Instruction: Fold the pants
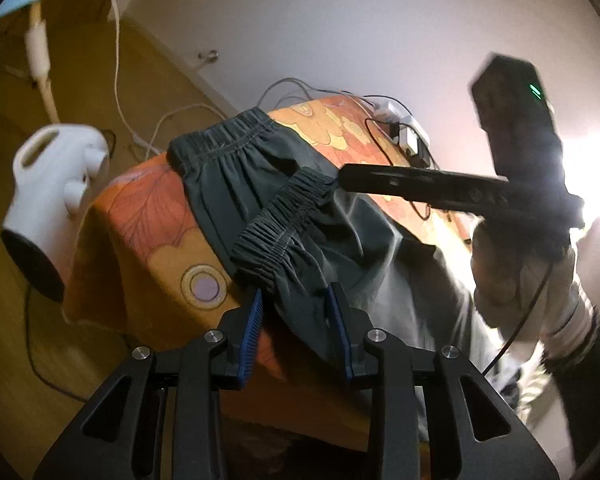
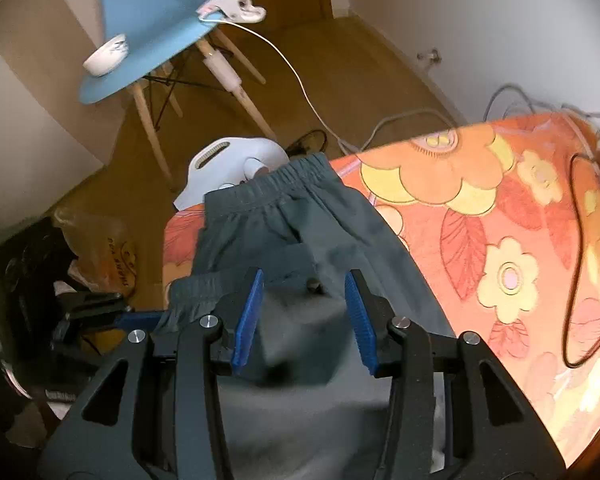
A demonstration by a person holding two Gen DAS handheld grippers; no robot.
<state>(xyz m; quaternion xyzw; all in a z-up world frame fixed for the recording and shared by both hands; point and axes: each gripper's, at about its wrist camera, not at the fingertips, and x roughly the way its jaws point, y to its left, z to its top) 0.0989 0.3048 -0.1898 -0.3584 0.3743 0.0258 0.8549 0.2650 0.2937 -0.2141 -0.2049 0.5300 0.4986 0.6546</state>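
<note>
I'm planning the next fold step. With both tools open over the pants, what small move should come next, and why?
Probably lower the right tool and close it on the smooth grey cloth of the pants beneath it. Its pads stand apart on nothing, and the left tool is open around the cuff end, so neither holds the pants.

A flowered orange cloth [image 2: 480,208] covers the table; a black cable [image 2: 576,248] lies across it near the right edge. On the wooden floor stands a blue chair [image 2: 148,20] with a white bowl [image 2: 106,56] on its seat; a white appliance [image 1: 56,176] stands beside the table.

1 pants [image 2: 300,232], 2 grippers [image 2: 304,312], 1 chair [image 2: 148,20]
</note>
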